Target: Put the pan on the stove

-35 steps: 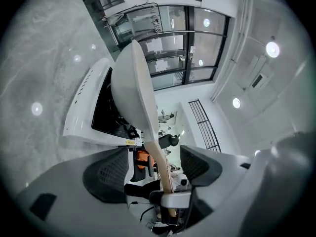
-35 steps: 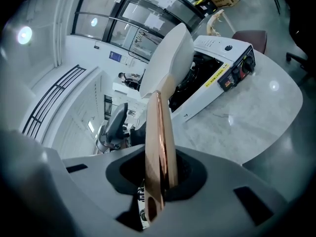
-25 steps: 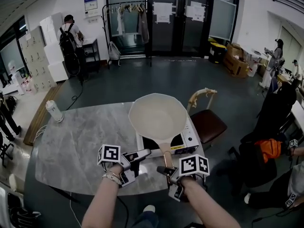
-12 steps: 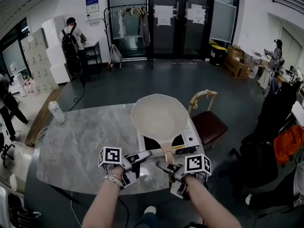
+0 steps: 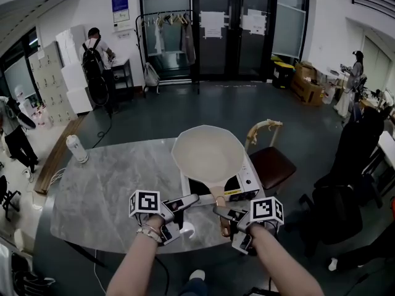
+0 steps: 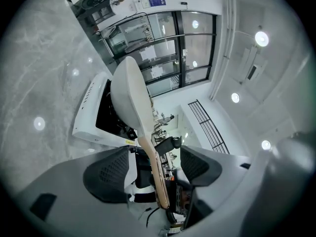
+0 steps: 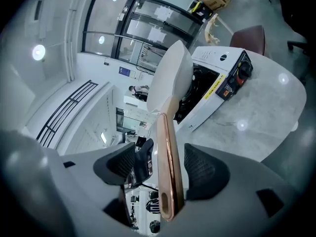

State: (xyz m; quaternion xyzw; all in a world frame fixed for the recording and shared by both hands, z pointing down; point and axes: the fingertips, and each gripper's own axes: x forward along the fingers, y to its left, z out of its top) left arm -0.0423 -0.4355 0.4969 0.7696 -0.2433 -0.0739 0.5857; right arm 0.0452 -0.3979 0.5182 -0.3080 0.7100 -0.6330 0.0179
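The pan (image 5: 207, 155) is cream with a coppery-tan handle (image 5: 219, 202); the stove (image 5: 248, 179) white with a black top; the table (image 5: 99, 190) grey, veined marble.

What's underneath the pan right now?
The white stove is under the pan, on the grey table. A strip of its black cooktop shows at the pan's near edge; the rest of the cooktop is covered by the pan.
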